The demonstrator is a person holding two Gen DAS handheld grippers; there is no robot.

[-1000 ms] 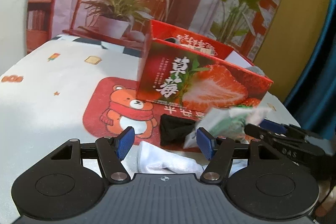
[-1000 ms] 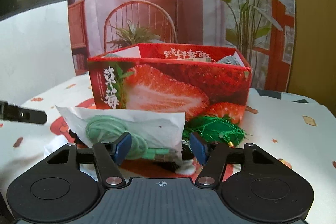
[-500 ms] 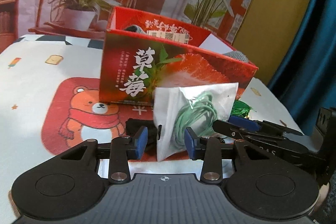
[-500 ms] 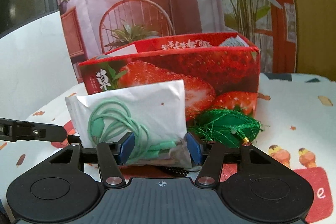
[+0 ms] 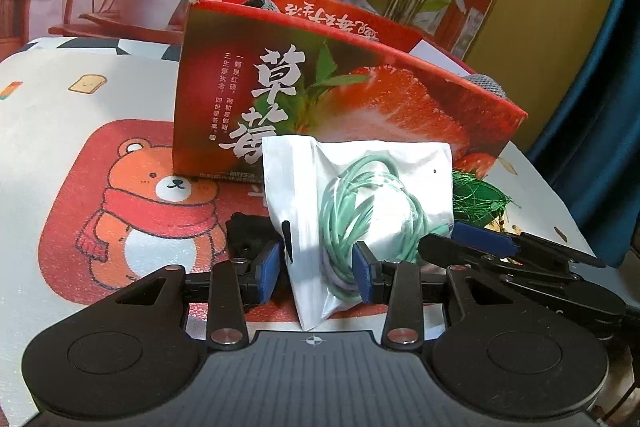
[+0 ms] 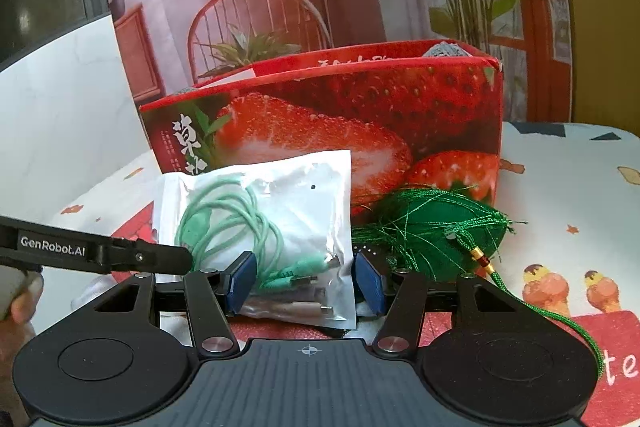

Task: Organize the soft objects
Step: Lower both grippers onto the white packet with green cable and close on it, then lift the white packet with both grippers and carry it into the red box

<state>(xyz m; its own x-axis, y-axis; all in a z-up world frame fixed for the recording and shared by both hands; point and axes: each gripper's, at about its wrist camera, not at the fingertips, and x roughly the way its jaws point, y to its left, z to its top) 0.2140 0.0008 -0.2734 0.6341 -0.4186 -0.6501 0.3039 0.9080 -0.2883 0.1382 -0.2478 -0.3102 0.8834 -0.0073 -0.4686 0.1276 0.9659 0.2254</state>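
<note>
Left wrist view: a white plastic bag (image 5: 360,195) holding a coiled green cable (image 5: 360,211) stands upright at the centre of the frame, its long axis running left to right, its top edge level with the lower part of the red strawberry box (image 5: 344,99) behind it. The left gripper (image 5: 318,267) is closed to a narrow gap on the lower left part of the bag, with both blue pads against the plastic. The right gripper (image 5: 480,241) enters from the lower right of the frame; its tip meets the bag's right edge, and the contact is hard to make out from this side. In the right wrist view, the right gripper (image 6: 305,283) is set to a medium gap with the bag (image 6: 276,223) between its pads, gripping the bottom edge where the cable plugs (image 6: 304,275) lie. The left gripper's finger (image 6: 96,253) crosses the left of this frame and covers the bag's lower left corner. A green tasselled ornament (image 6: 440,227) lies on the tablecloth (image 6: 560,195) just right of the bag, touching the box (image 6: 360,123) at its base; its cord trails to the lower right. A black object (image 5: 248,231) sits behind the left gripper, mostly hidden by the bag, and its kind cannot be told. Grey knitted fabric (image 5: 484,83) shows above the box rim; the rest of the box contents are hidden by its walls. A bear print (image 5: 160,211) marks the cloth at lower left.
</note>
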